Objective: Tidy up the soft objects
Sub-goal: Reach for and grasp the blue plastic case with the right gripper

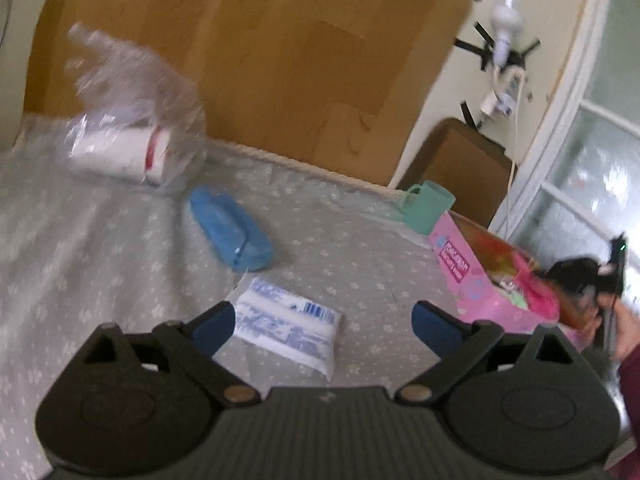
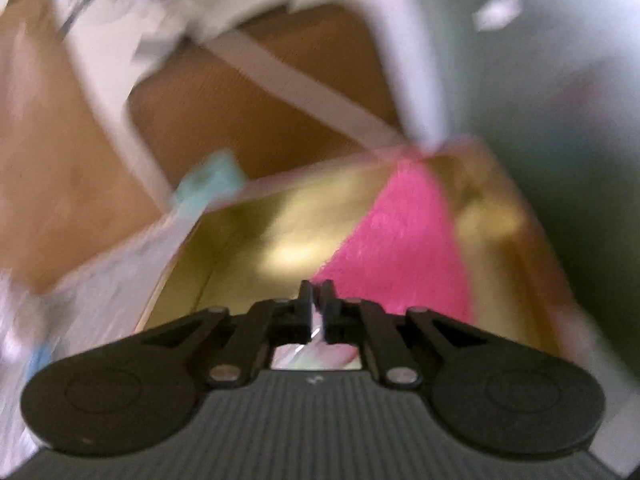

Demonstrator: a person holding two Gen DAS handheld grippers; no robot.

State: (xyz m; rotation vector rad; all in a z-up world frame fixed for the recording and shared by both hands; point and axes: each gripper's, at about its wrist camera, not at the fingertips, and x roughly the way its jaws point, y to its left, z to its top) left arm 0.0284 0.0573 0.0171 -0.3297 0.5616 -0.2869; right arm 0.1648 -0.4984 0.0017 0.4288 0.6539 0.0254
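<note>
Nearest, the left gripper (image 1: 324,320) hung spread wide and empty over the white tissue pack (image 1: 286,326) on the bed (image 1: 80,260). The blue pouch (image 1: 230,228) lay beyond it, near the bagged roll (image 1: 120,152). The right gripper (image 2: 318,304), clenched above the pink box (image 1: 472,280), pinched something pale I couldn't identify. Probably mid-sort: next, close on the pack.

A lived-in room at home: a table under a pale flowered cloth (image 1: 100,240), flattened cardboard (image 1: 280,60) propped against a cream wall, a frosted-glass door (image 1: 592,168) beside it, and a mint plastic cup (image 1: 428,204) among household clutter
</note>
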